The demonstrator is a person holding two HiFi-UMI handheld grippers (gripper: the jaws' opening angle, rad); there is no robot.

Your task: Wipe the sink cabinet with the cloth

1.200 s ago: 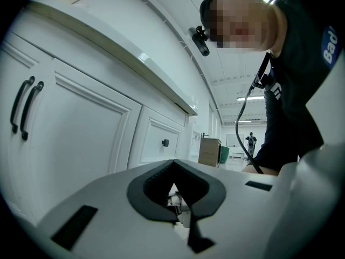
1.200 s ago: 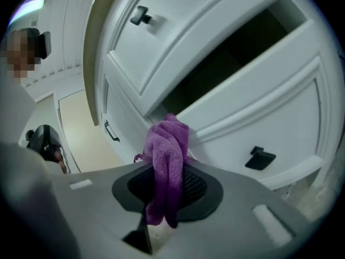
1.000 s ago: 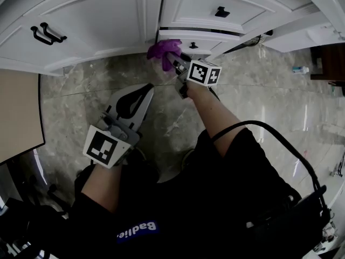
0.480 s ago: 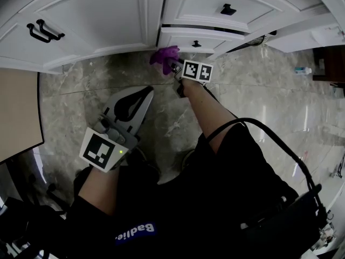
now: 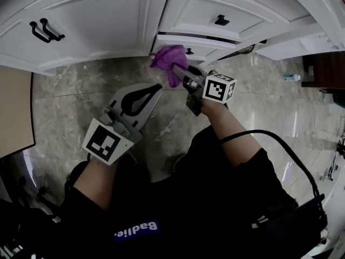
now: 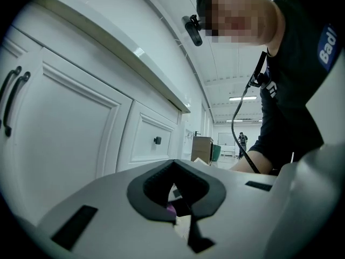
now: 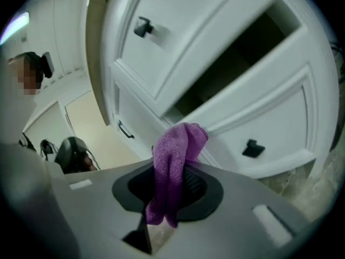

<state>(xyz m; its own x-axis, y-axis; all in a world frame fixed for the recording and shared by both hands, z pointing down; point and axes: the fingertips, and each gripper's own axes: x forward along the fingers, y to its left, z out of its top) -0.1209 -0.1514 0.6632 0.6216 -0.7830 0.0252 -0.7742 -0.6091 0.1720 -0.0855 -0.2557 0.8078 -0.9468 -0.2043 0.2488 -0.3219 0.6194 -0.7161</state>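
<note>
Soft, light and limp, the purple cloth (image 5: 168,58) sat pinched by its bunched middle in the clamped right gripper (image 5: 180,72), at the sink cabinet's (image 5: 108,15) lowest drawer (image 5: 178,41), while the left gripper (image 5: 155,88) hung empty, jaws together.

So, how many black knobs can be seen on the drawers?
2: one knob on the upper drawer, one on the lower drawer beside the cloth. Others may be hidden.

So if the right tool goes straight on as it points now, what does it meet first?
Probably the white lower drawer front, beside its black knob. The purple cloth held in the right tool would touch first; the remaining gap is unclear.
</note>
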